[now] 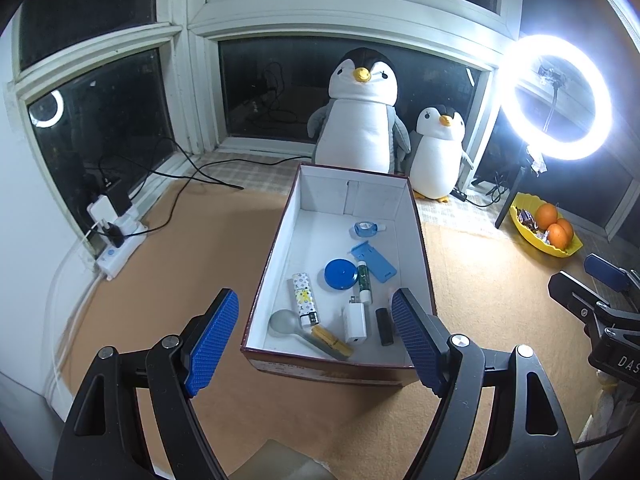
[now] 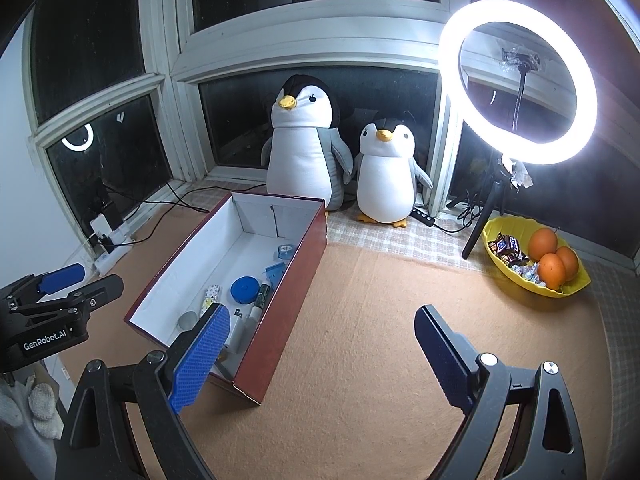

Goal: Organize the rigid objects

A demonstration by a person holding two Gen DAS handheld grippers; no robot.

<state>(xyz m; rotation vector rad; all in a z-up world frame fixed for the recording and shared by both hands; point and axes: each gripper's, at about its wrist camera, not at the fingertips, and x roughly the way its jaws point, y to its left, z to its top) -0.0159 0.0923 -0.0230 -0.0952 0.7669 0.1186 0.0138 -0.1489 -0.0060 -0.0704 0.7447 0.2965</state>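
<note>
The left hand-held gripper (image 1: 314, 330) hangs with its blue pads spread wide and holding nothing, above the near end of an open shoebox (image 1: 276, 240) that stands on a tan mat (image 1: 192, 248). On the box's white floor, from left to right, lie a clear spoon (image 1: 282, 322), a patterned lighter (image 1: 305, 299), a yellow clothespin (image 1: 332, 340), a round blue lid (image 1: 340, 275), a white charger plug (image 1: 355, 322), a green-labelled tube (image 1: 364, 278), a blue plastic stand (image 1: 374, 262) and a small black stick (image 1: 384, 326); a small blue bottle (image 1: 366, 229) lies farther back. The right hand-held gripper (image 2: 322, 350) is also spread and holding nothing, over bare mat just right of the box. Far behind stand two plush penguins (image 2: 306, 148). At far right glow a ring light (image 2: 520, 80) and a yellow bowl (image 2: 572, 286) of oranges (image 2: 552, 268).
</note>
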